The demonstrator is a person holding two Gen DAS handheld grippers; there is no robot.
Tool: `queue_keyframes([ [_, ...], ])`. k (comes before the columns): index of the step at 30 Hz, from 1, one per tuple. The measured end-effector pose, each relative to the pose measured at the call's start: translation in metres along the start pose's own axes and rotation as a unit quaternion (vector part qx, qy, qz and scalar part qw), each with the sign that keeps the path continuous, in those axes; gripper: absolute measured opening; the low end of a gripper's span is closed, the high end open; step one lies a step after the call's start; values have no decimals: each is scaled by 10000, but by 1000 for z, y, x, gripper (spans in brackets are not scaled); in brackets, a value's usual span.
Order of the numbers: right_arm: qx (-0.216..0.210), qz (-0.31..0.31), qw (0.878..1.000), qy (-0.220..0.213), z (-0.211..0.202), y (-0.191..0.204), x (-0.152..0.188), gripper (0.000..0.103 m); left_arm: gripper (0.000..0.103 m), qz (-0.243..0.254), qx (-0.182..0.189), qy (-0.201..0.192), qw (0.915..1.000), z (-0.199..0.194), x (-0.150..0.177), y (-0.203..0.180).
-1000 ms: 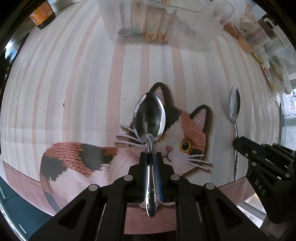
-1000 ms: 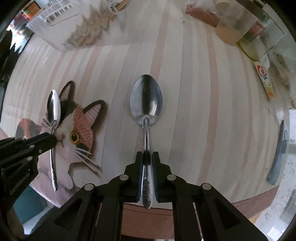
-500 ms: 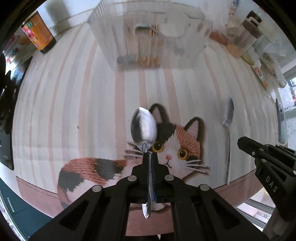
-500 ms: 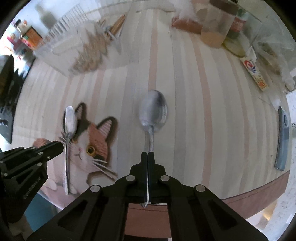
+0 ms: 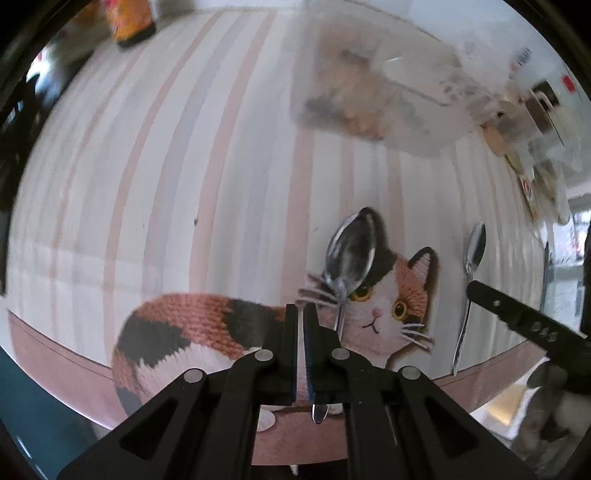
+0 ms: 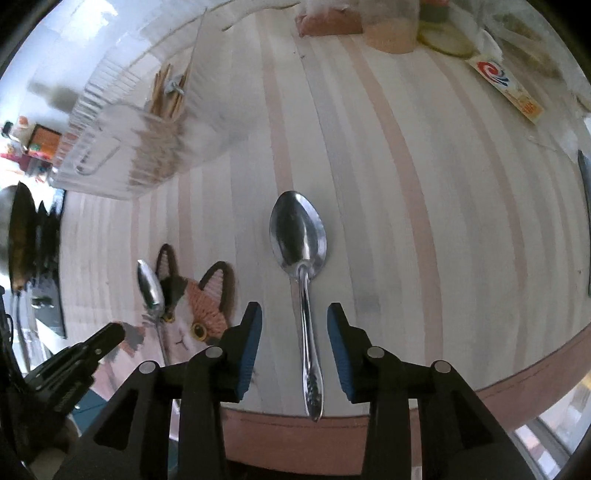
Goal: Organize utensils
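My left gripper point(image 5: 303, 317) is shut on the handle of a steel spoon point(image 5: 349, 254), held tilted above the cat picture on the striped tablecloth. That spoon also shows in the right wrist view point(image 6: 150, 288). My right gripper point(image 6: 294, 317) is open, its blue pads on either side of a second steel spoon point(image 6: 298, 240) that lies flat on the cloth, handle towards me. This spoon shows in the left wrist view point(image 5: 474, 251) beside the right gripper's finger. A clear plastic utensil box point(image 6: 122, 147) with wooden chopsticks in it stands at the back.
The table's front edge point(image 6: 517, 387) runs close under both grippers. Jars, packets and a sachet point(image 6: 506, 85) crowd the back right. An orange-labelled bottle point(image 5: 131, 22) stands back left. A dark flat object point(image 6: 585, 177) lies at the far right.
My right gripper has opened and let go of its spoon, which now lies on the cloth. My left gripper has lifted and swung left, its spoon tilting to the right.
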State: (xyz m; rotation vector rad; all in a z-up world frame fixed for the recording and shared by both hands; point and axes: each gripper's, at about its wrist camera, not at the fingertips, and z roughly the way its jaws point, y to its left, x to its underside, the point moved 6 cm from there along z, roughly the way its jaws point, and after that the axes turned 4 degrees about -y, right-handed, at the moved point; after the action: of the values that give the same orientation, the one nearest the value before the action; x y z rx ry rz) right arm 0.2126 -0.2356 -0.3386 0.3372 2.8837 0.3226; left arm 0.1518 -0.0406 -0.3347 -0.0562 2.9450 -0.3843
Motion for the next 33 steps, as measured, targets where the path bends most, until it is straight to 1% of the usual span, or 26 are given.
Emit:
queue_keyframes([
  [2,260,-185,9995,57,11,4,2,38,6,14,40,143,9999,6,3,2],
  [3,453,-413,9981,-70,13,9,2,19,6,47,101,184,9998,9,4,-1],
  [4,751,-634,9951,-70,16,13,3,7,10,78,156,202,9996,11,5,-3],
  [5,882,-756,9931,-168,16,17,4,7,20,127,177,227,9995,13,7,-7],
  [6,1001,-869,9910,-187,17,20,5,7,26,184,171,245,9994,15,7,-10],
  [7,1092,-981,9889,-212,19,23,6,7,35,255,119,262,9993,17,8,-14],
  [9,1044,-949,9897,-260,19,23,8,6,35,361,162,279,9988,23,7,-21],
  [12,1021,-881,9903,-340,15,18,14,6,43,554,75,278,9981,28,6,-35],
  [14,973,-812,9914,-328,13,17,19,6,53,688,-71,273,9972,33,3,-44],
  [16,935,-733,9923,-338,10,11,21,6,56,804,-283,254,9960,38,-1,-52],
  [19,903,-684,9929,-374,8,9,20,6,55,949,-689,91,9931,44,-8,-61],
  [21,863,-640,9934,-401,6,7,18,2,52,960,-862,-35,9916,47,-12,-65],
  [22,852,-633,9935,-423,5,6,17,0,41,1007,-981,-91,9900,47,-13,-67],
  [23,848,-628,9935,-435,4,7,17,0,29,1061,-978,-151,9894,46,-14,-70],
  [24,839,-623,9935,-460,1,4,18,0,29,1083,-958,-148,9894,47,-15,-73],
  [25,831,-625,9934,-483,0,4,18,0,26,1087,-969,-144,9892,48,-15,-75],
  [26,829,-621,9934,-498,-1,6,16,0,3,1085,-978,-164,9891,48,-15,-74],
  [29,763,-557,9941,-529,-7,1,13,0,4,1030,-886,-128,9906,46,-11,-74],
  [30,725,-521,9946,-537,-8,1,12,0,4,1045,-893,-140,9904,42,-12,-68],
  [33,575,-373,9959,-585,-16,-5,9,0,4,1043,-900,-199,9903,36,-9,-69],
])
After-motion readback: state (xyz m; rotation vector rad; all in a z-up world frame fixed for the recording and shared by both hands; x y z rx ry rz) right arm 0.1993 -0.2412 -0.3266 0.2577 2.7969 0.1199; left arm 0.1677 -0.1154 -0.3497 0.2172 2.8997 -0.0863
